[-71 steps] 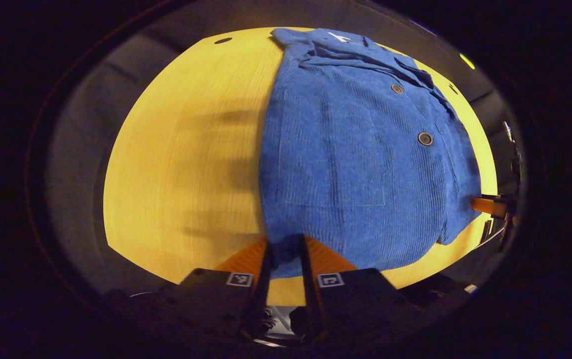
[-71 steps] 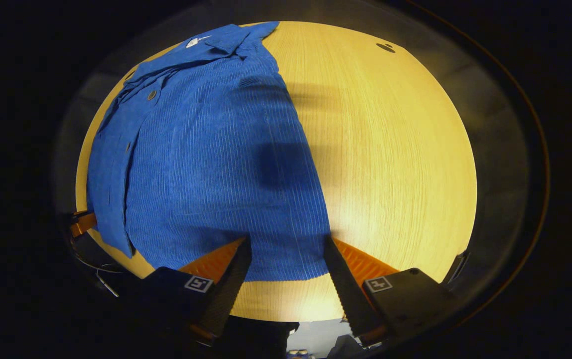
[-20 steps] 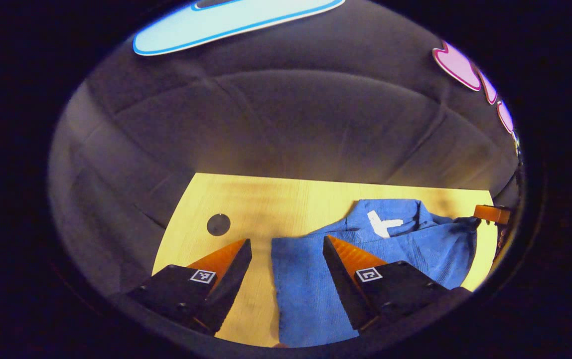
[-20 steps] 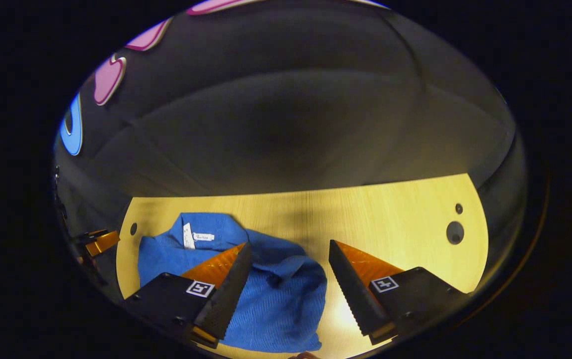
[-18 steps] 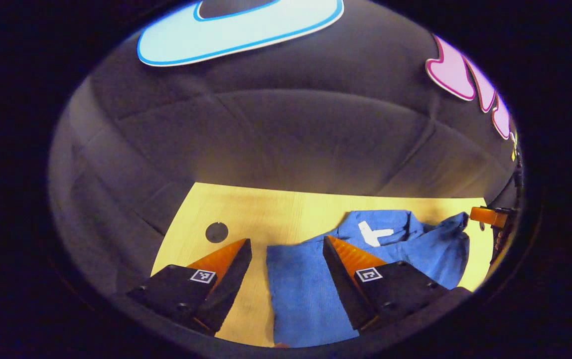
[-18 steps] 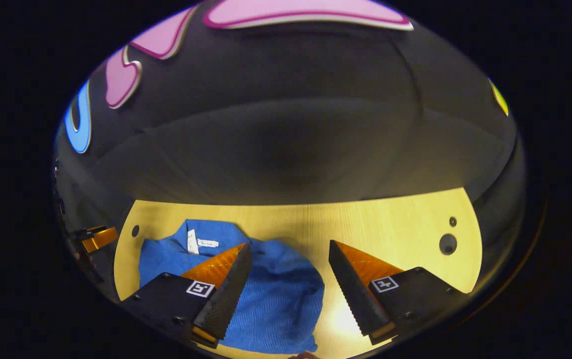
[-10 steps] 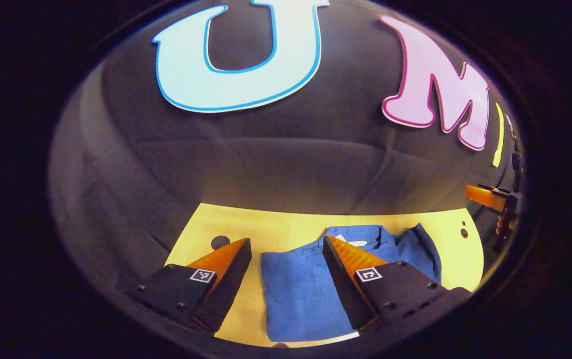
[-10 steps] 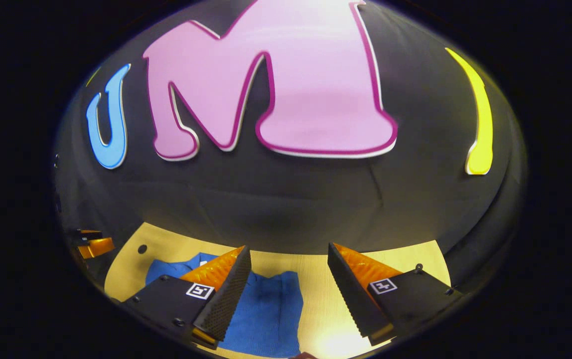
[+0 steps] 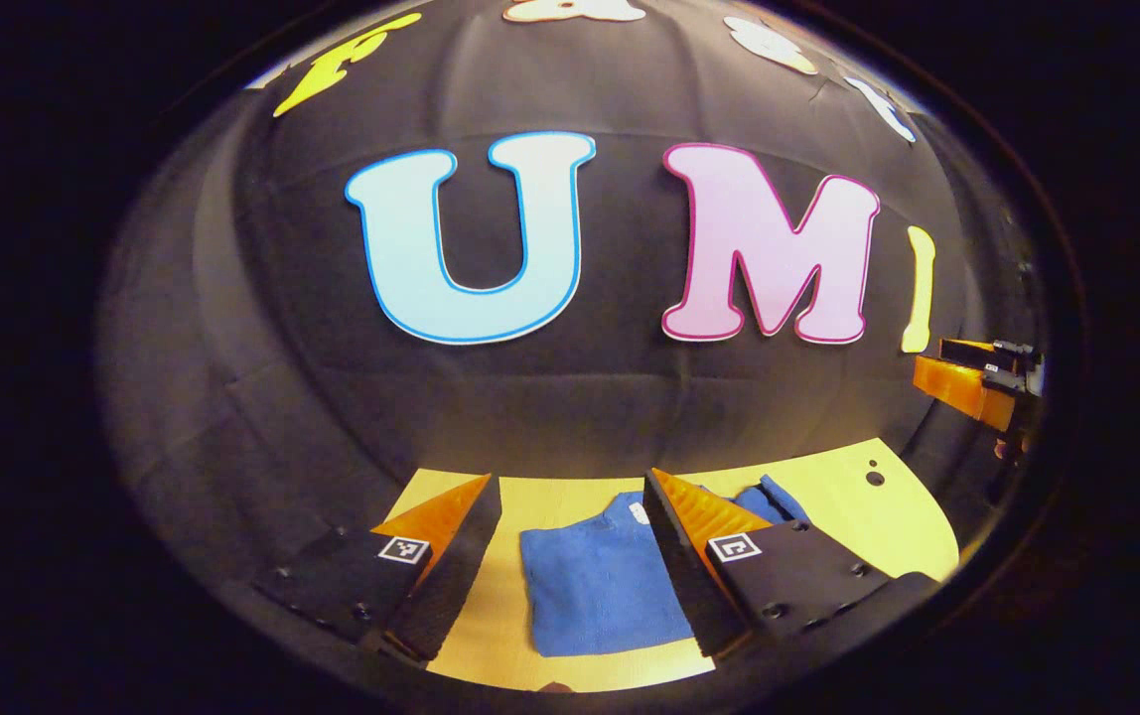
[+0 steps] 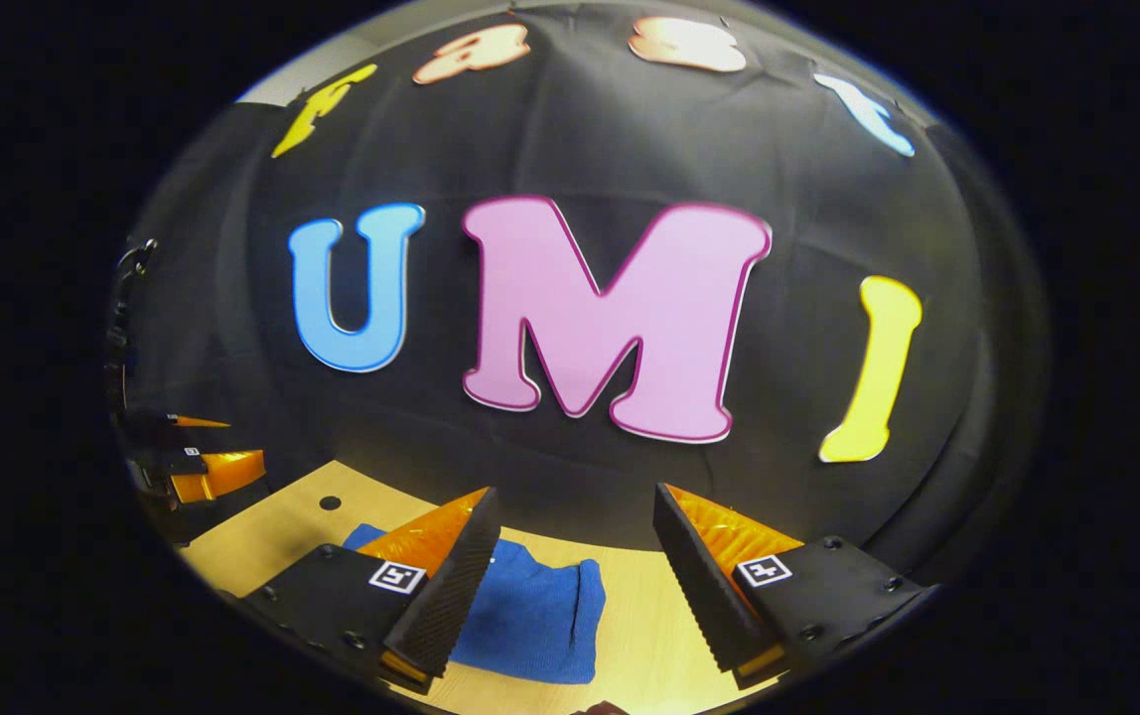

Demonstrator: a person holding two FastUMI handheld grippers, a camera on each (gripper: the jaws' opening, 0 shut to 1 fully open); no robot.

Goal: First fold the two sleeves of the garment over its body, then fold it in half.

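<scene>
A blue corduroy garment point(image 9: 600, 584) lies folded into a compact block on the yellow wooden table point(image 9: 858, 516). In the right gripper view the same garment point(image 10: 530, 621) shows low between the fingers. My left gripper point(image 9: 570, 556) is open, lifted well above the table, nothing between its fingers. My right gripper point(image 10: 570, 576) is open too, raised and empty. The right gripper point(image 9: 977, 382) appears at the right edge of the left gripper view. At the left edge of the right gripper view sits the left gripper point(image 10: 198, 457).
The black booth wall point(image 9: 570, 397) rises right behind the table. Small round holes point(image 9: 873, 479) mark the tabletop near its corners, one hole point(image 10: 330, 502) at the far left. Bare wood surrounds the garment.
3.5 s ago the left gripper was closed on the garment's hem; both grippers stand open since. Over the last second both lifted and tilted up, away from the folded garment.
</scene>
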